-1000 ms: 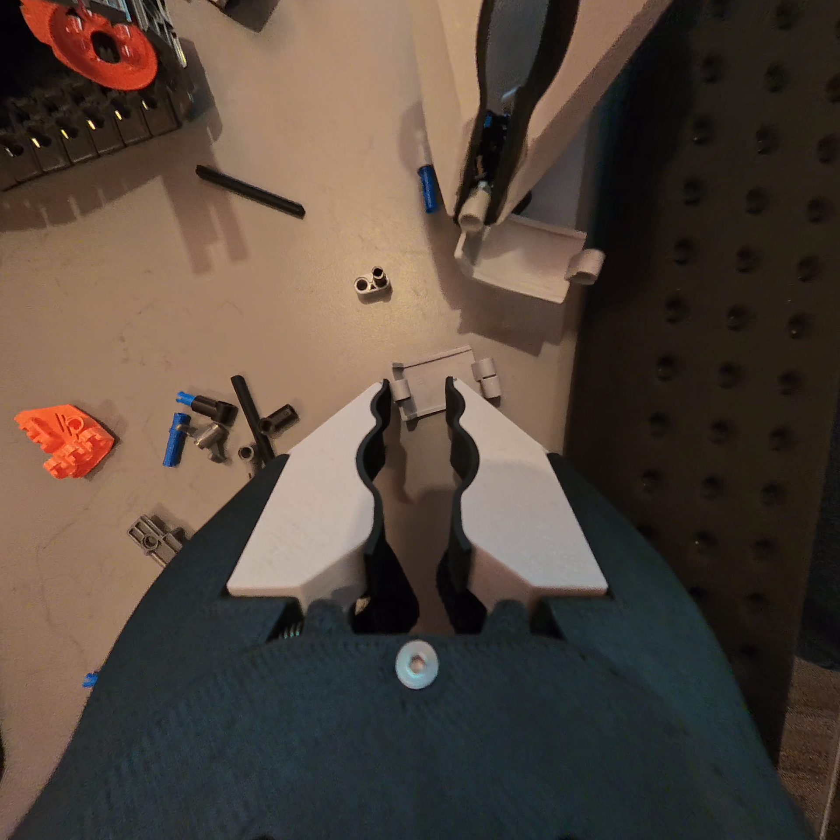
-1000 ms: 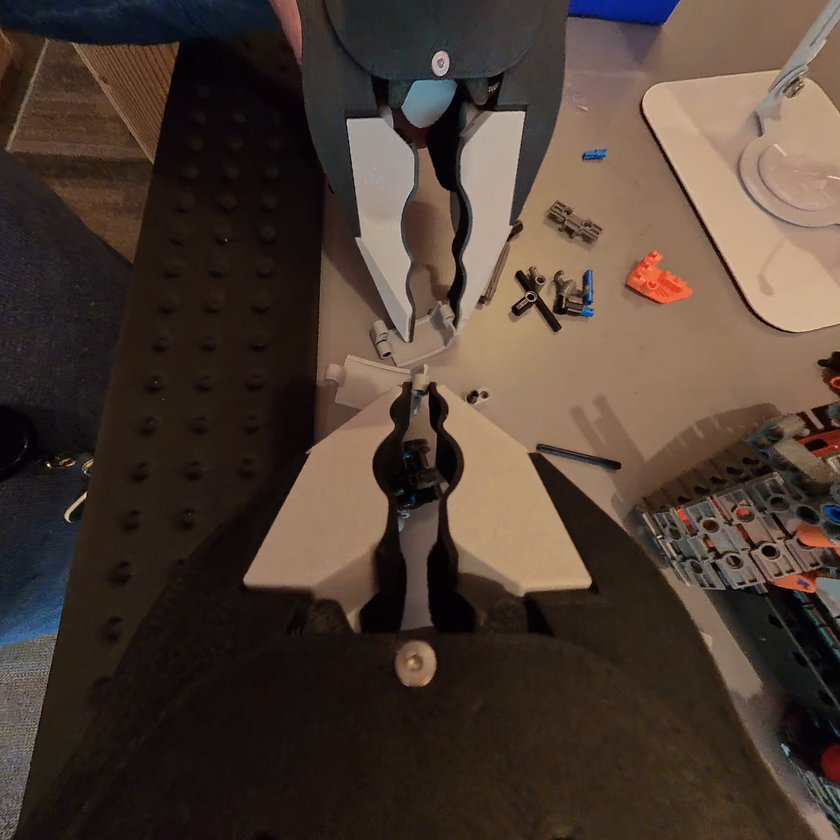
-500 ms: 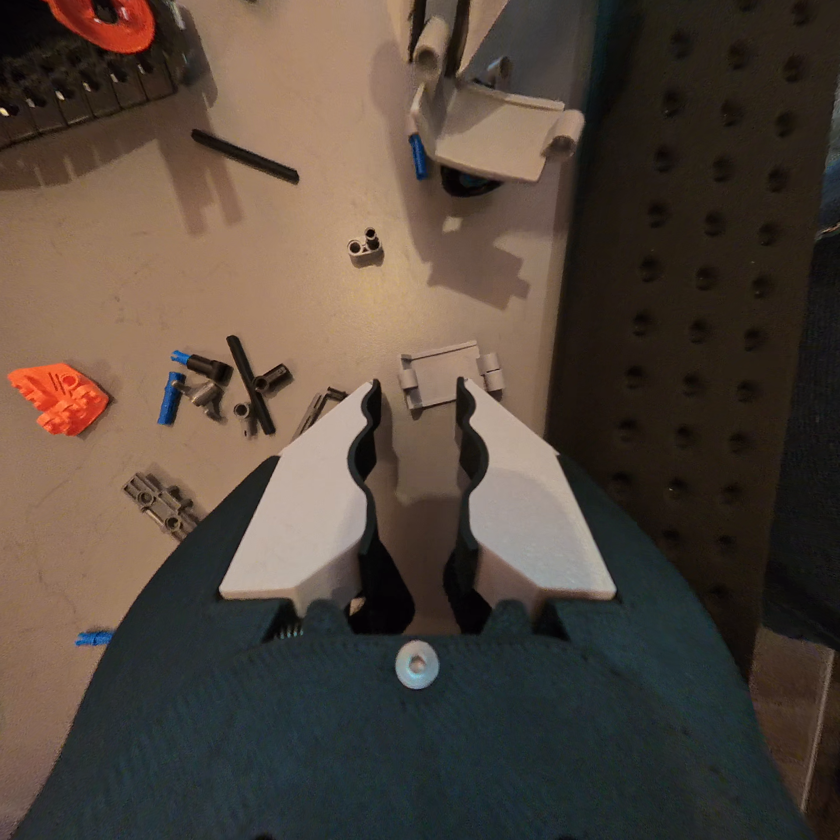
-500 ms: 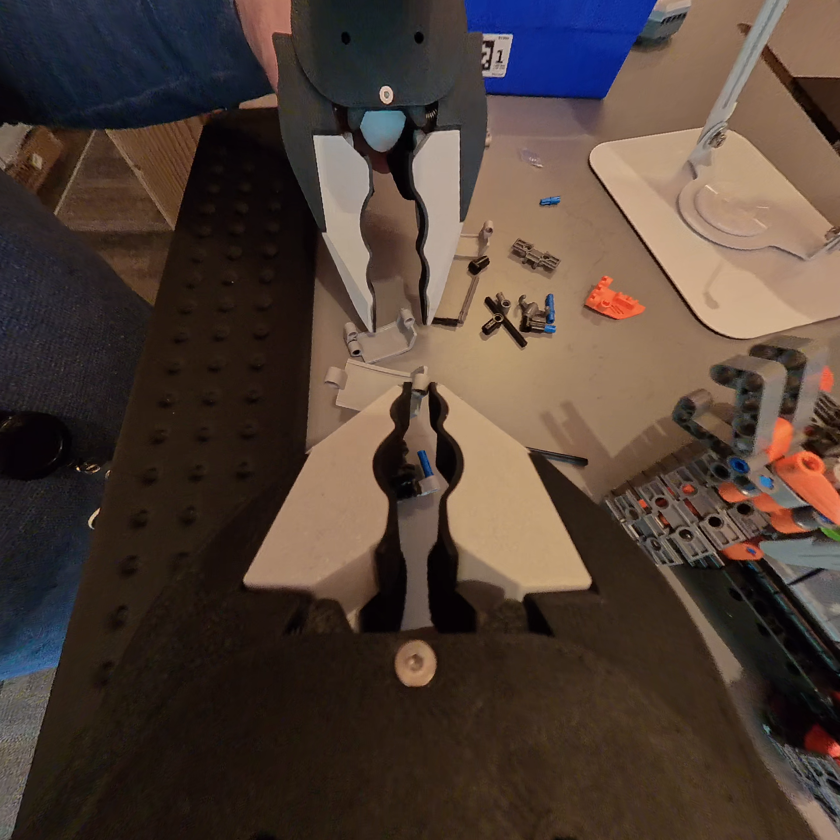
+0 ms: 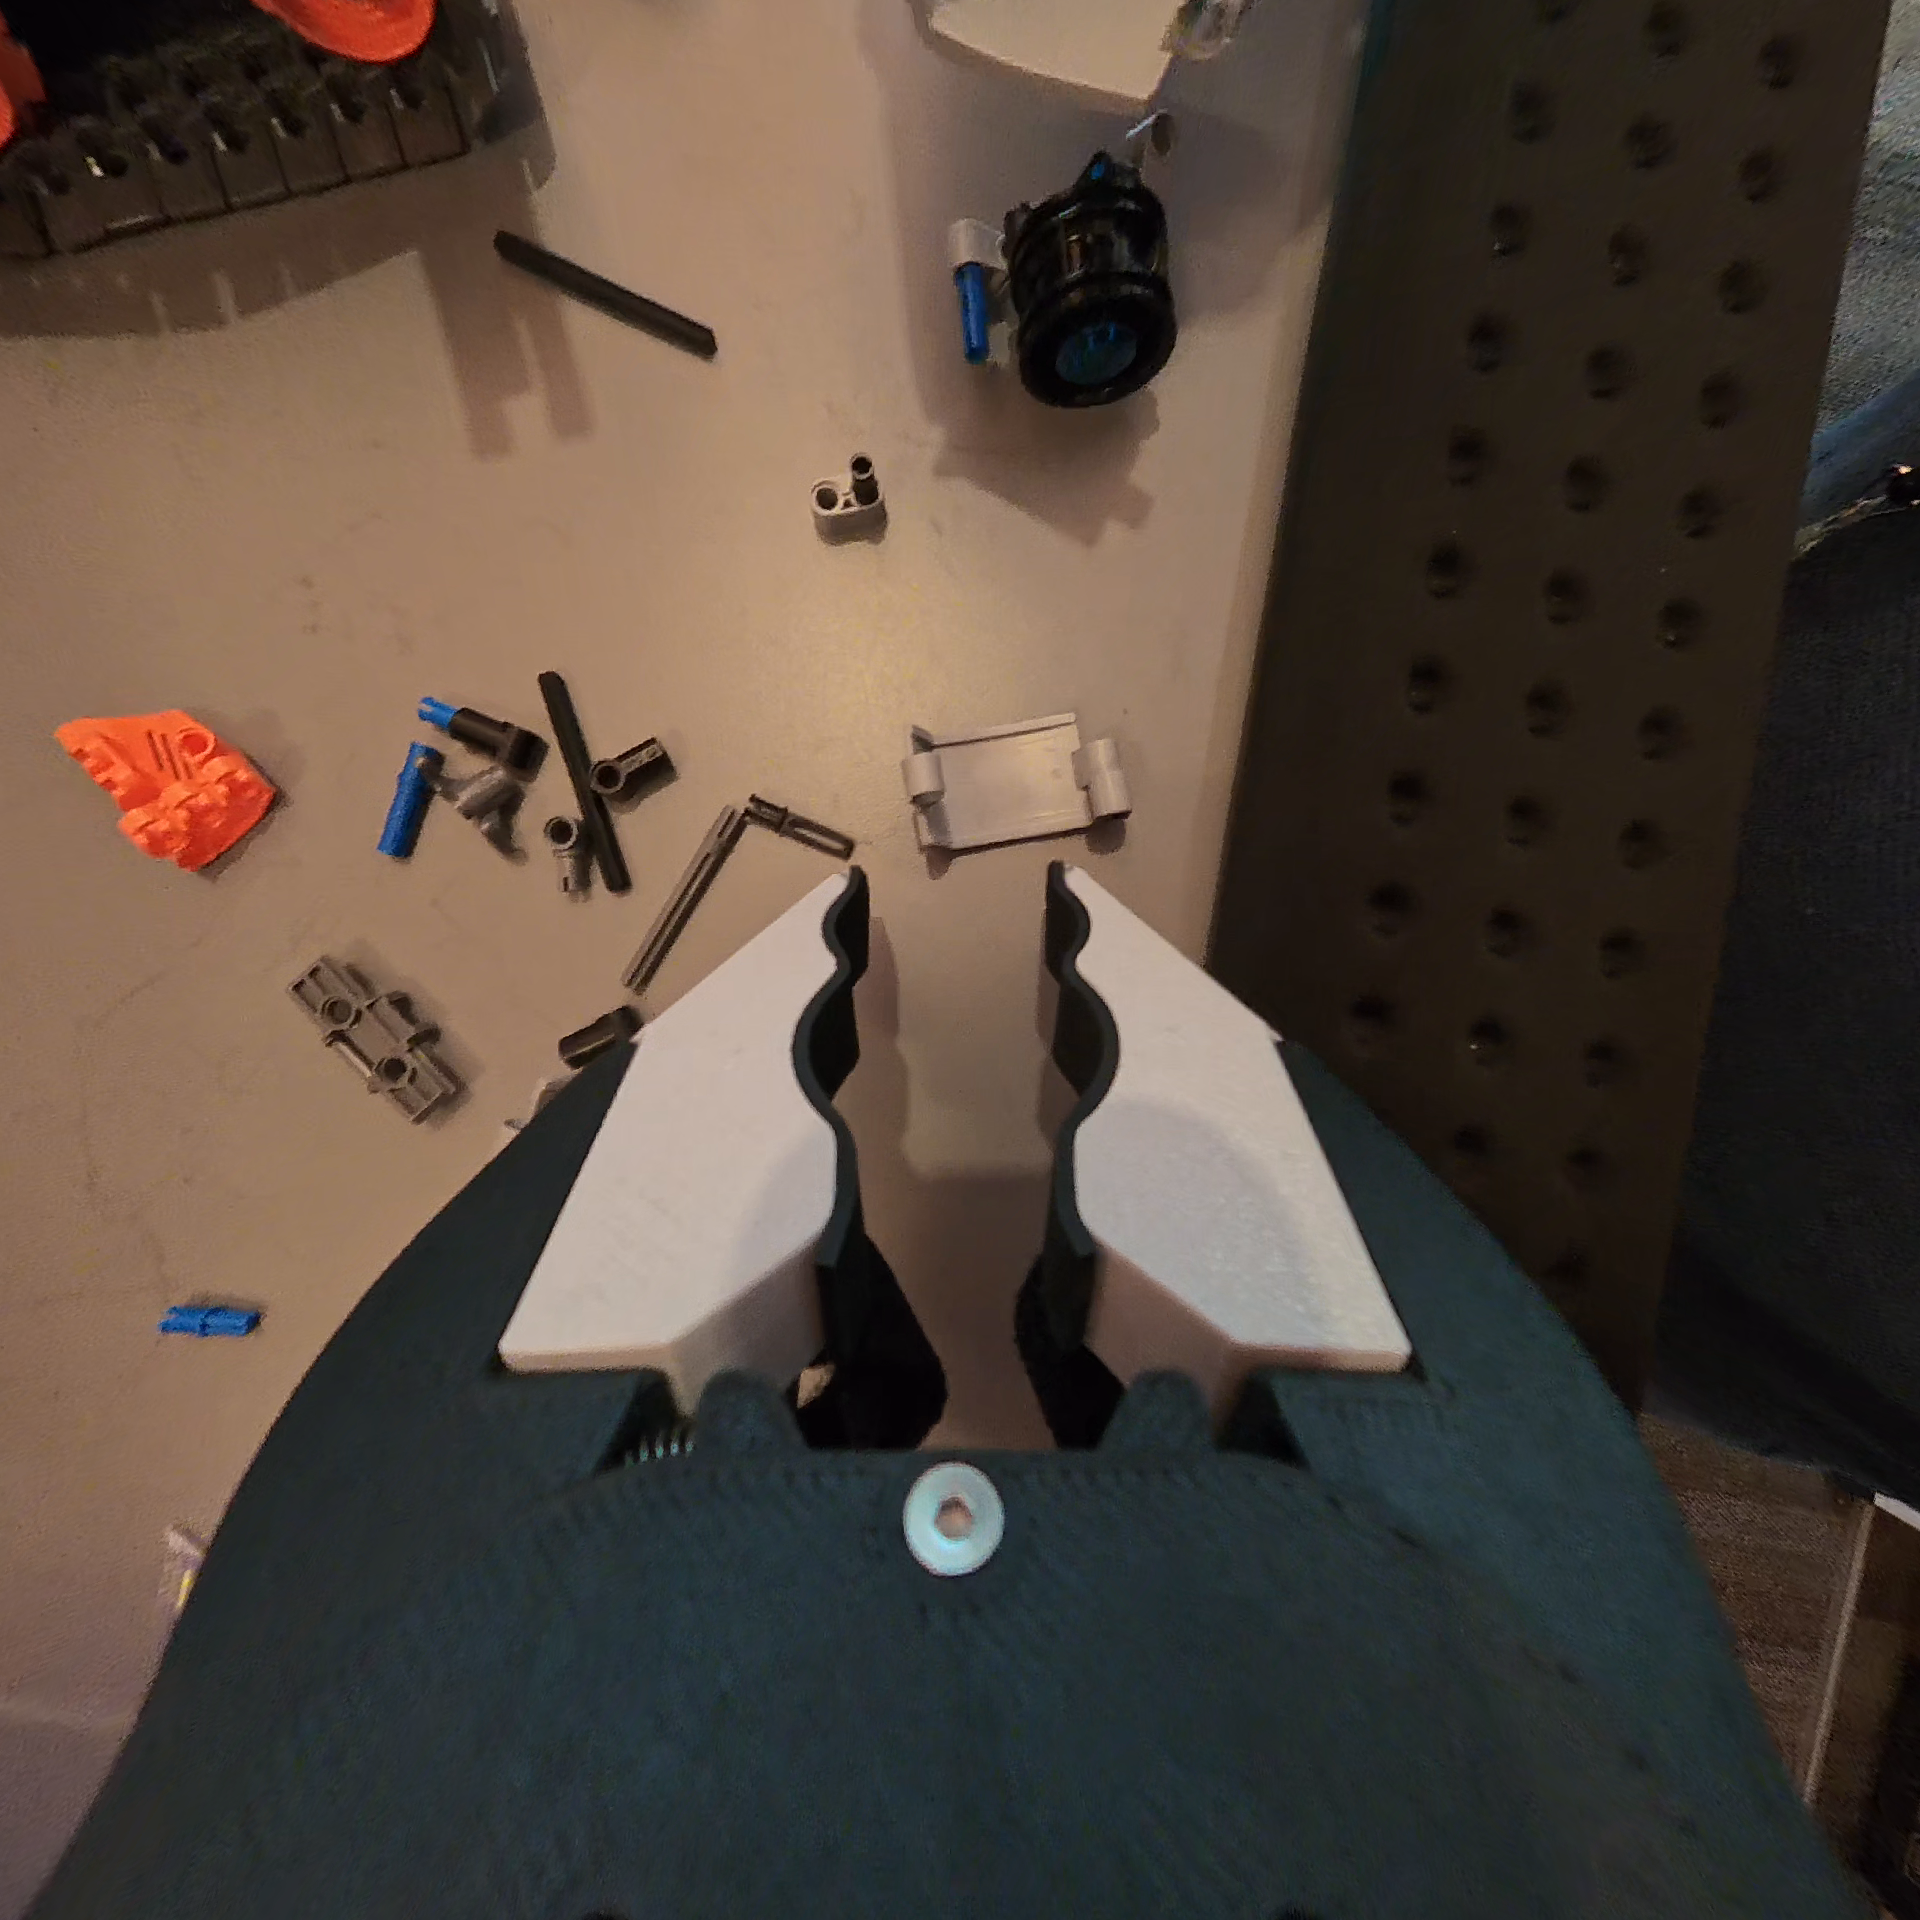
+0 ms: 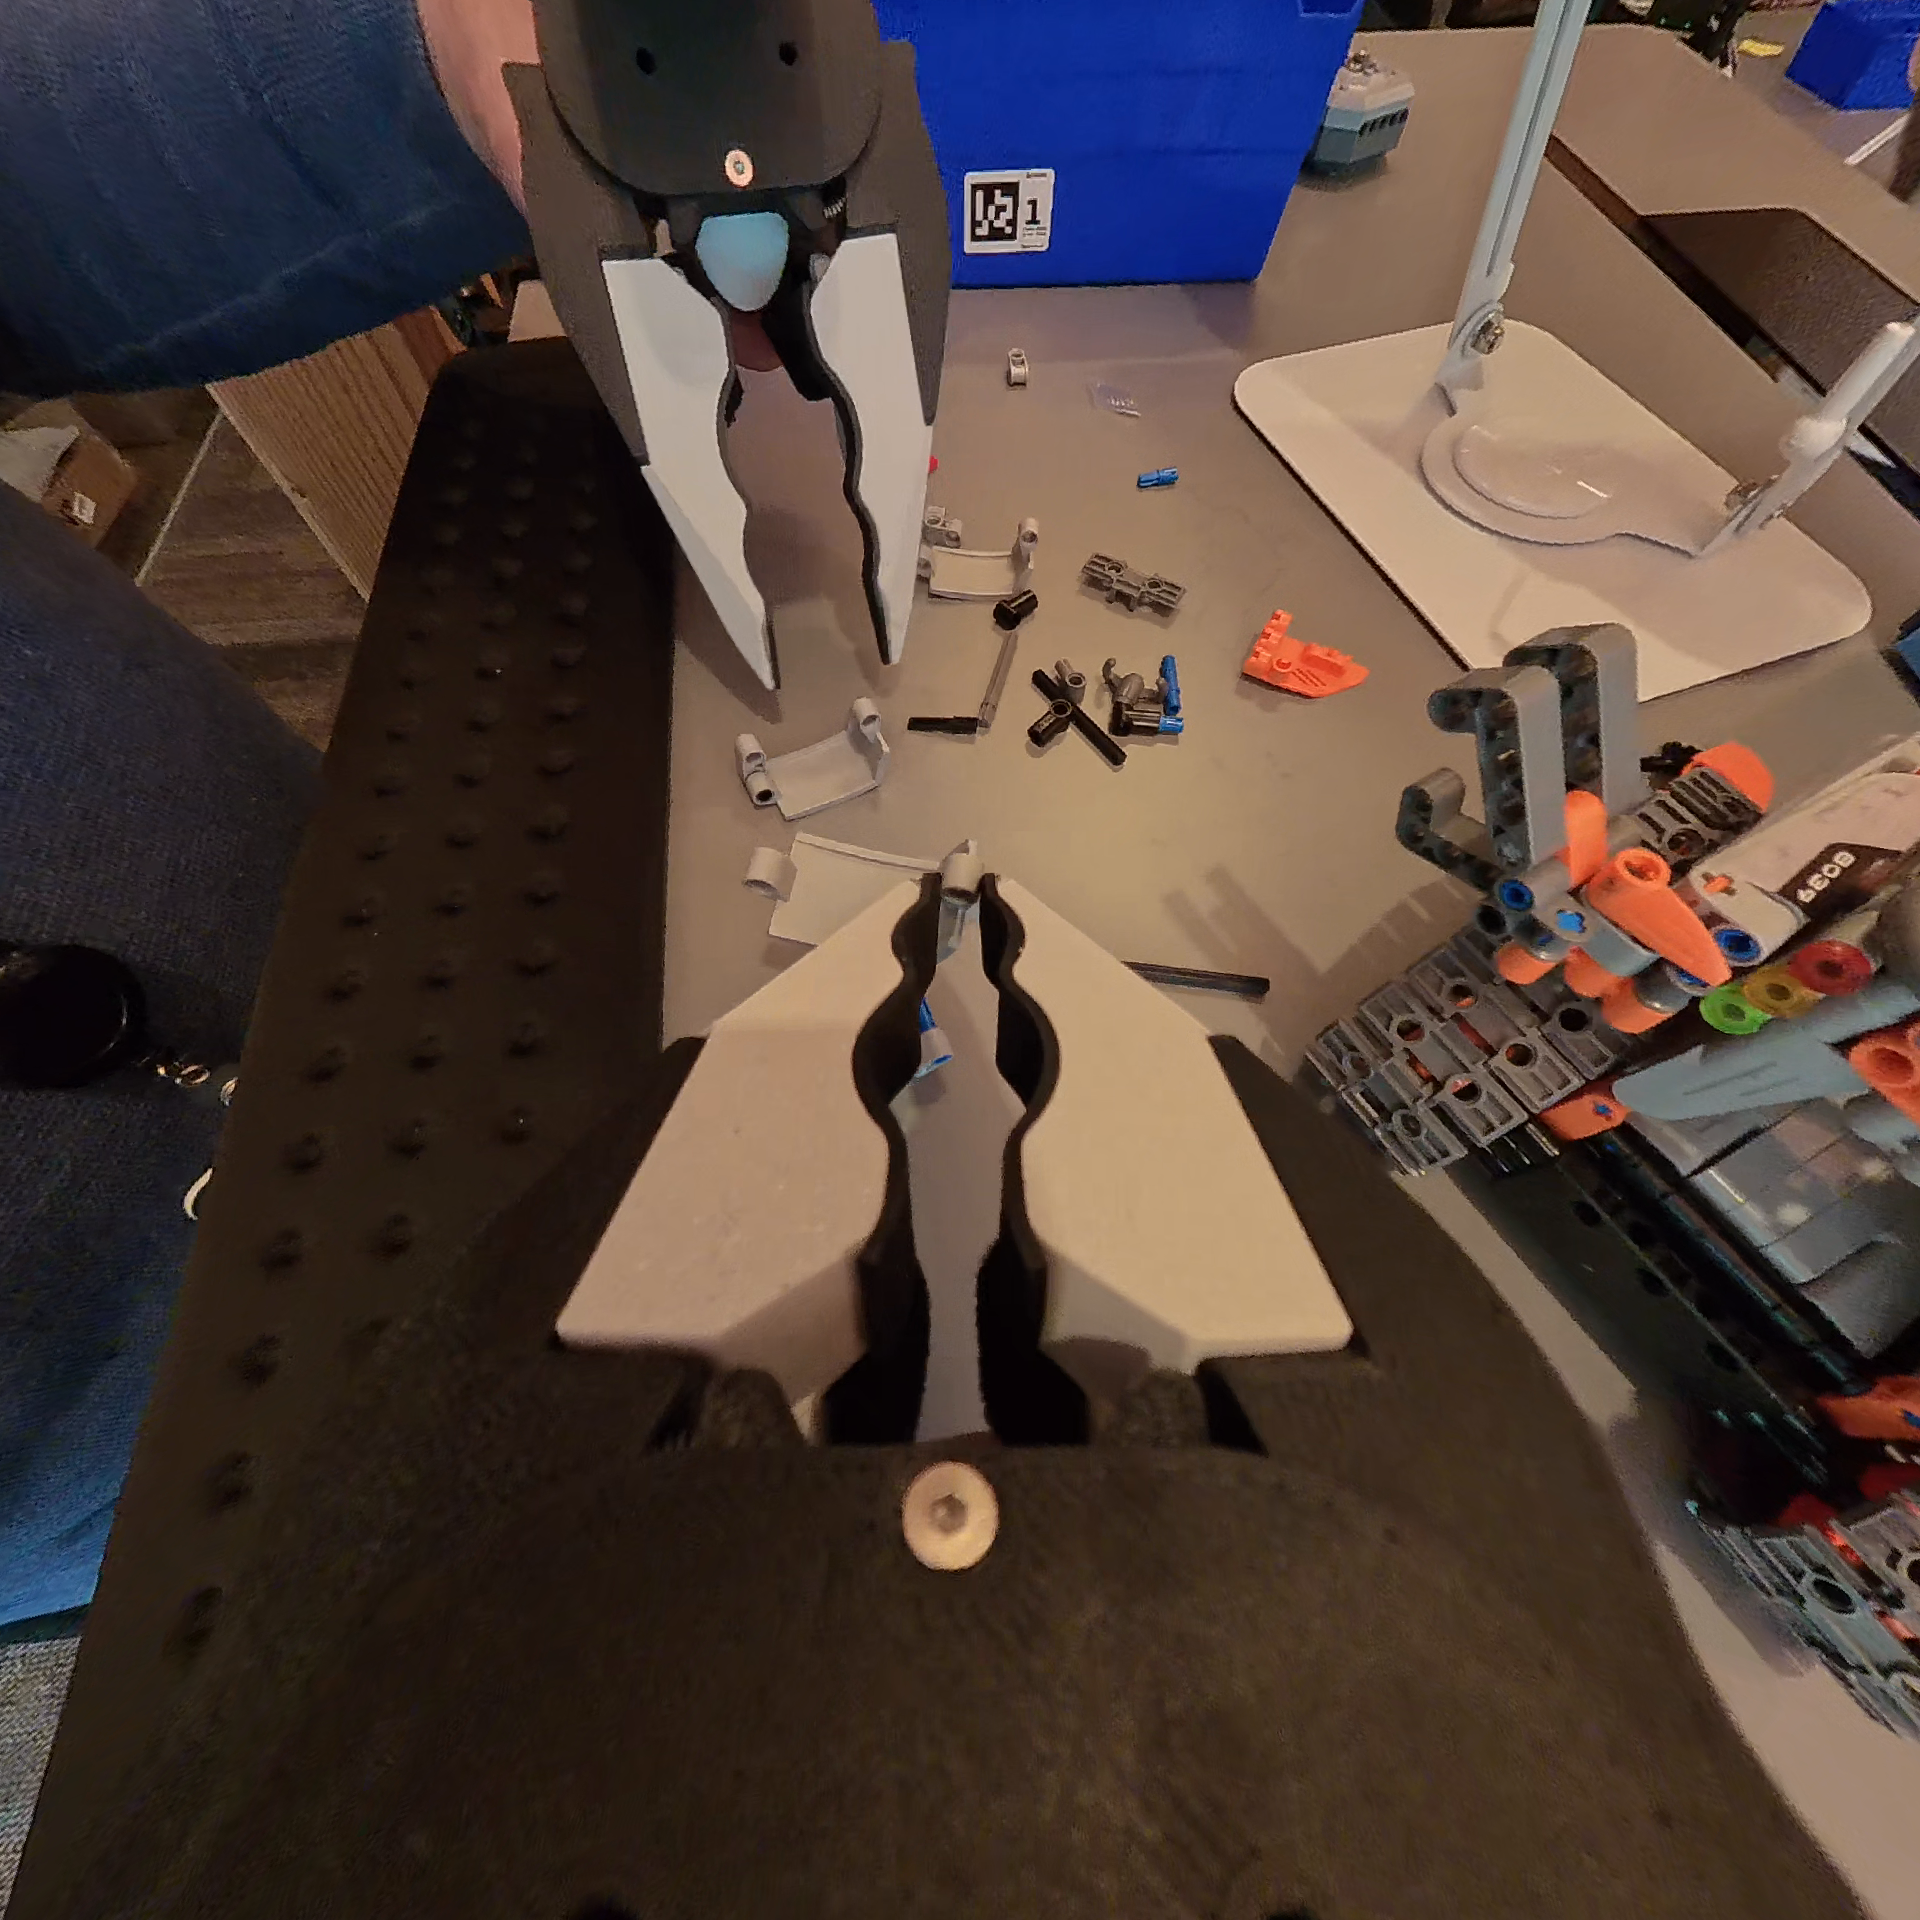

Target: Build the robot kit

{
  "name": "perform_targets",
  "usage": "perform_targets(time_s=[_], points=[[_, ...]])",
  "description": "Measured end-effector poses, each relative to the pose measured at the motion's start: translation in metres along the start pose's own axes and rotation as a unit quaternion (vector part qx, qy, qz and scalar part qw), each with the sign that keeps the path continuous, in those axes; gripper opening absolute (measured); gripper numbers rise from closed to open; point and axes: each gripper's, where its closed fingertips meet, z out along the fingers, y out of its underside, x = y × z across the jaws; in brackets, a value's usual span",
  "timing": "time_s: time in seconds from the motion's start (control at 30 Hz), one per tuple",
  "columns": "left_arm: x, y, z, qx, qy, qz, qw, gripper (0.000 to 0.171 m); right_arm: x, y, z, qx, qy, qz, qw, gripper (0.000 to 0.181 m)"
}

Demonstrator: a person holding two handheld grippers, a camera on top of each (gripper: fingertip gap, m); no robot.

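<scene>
Left tool (image 5: pixel 951 883) gaping, empty, grey panel (image 5: pixel 1013 795) just ahead on table (image 5: pixel 312 540). Right tool (image 6: pixel 961 883) pinches second grey panel (image 6: pixel 847 883). Third panel (image 6: pixel 971 566) beyond.

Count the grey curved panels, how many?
3. One panel lies beside the left gripper, one just past its tips, one is gripped by the right gripper. Others may be hidden.

On the plain grey bench (image 5: pixel 312 520), a bright orange angular plastic brick (image 5: pixel 166 784) lies left of the flat pale-grey hinged plastic panel (image 5: pixel 1013 795); the black foam mat (image 5: pixel 1538 623) beside it carries dimple rows.
</scene>
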Motion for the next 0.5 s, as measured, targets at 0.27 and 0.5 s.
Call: perform_targets(time_s=[0.27,0.5], points=[[0.005,-0.003,0.011,0.006,-0.002,-0.01,1.0,0.034,-0.002,0.003,0.0,0.002,-0.004,0.002,1.0,0.005],[0.008,-0.01,-0.007,0.037,-0.024,-0.026,0.999,0.035,-0.003,0.004,0.001,0.002,-0.006,0.0,1.0,0.004]])
